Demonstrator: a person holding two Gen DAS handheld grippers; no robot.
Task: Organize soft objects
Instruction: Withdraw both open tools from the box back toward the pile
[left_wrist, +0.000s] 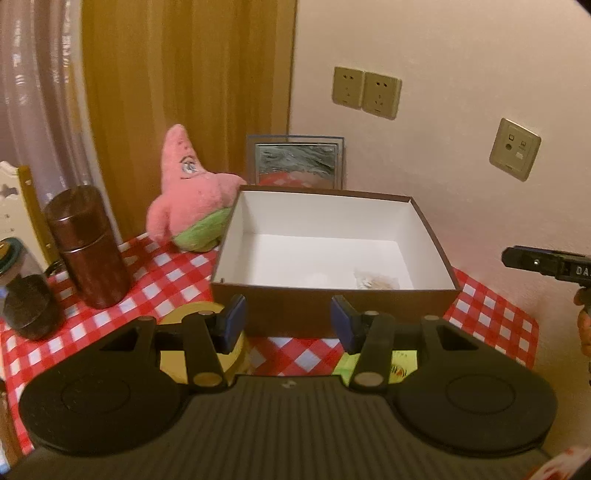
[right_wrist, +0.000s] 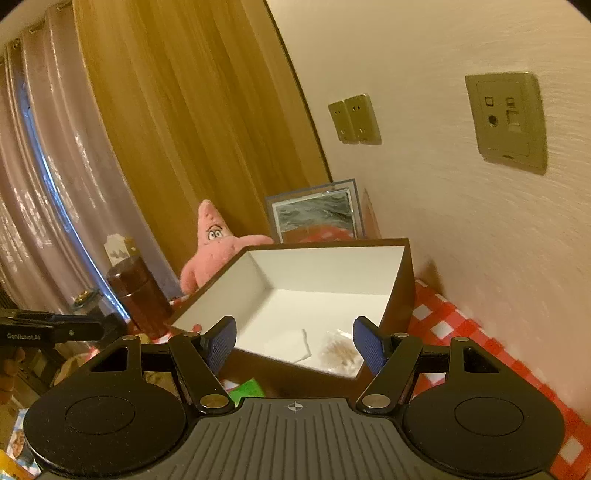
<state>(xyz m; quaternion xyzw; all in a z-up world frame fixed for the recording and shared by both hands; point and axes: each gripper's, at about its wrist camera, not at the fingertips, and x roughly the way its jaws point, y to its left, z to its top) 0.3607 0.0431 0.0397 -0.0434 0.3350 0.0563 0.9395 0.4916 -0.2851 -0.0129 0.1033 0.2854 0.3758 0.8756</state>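
A pink plush starfish with green shorts (left_wrist: 192, 199) leans against the left wall of a brown box with a white inside (left_wrist: 332, 306). It also shows in the right wrist view (right_wrist: 212, 245), behind the box (right_wrist: 400, 280). In the box lie a white piece (right_wrist: 291, 341) and a small clear packet (right_wrist: 341, 350). My left gripper (left_wrist: 288, 325) is open and empty just in front of the box's near wall. My right gripper (right_wrist: 295, 345) is open and empty above the box's near right corner.
A dark red canister (left_wrist: 86, 247) and a glass jar (left_wrist: 22, 288) stand at the left on the red checked cloth (left_wrist: 491, 314). A tape roll (left_wrist: 201, 332) and a green packet (left_wrist: 351, 365) lie in front. A framed mirror (left_wrist: 297, 162) leans on the wall.
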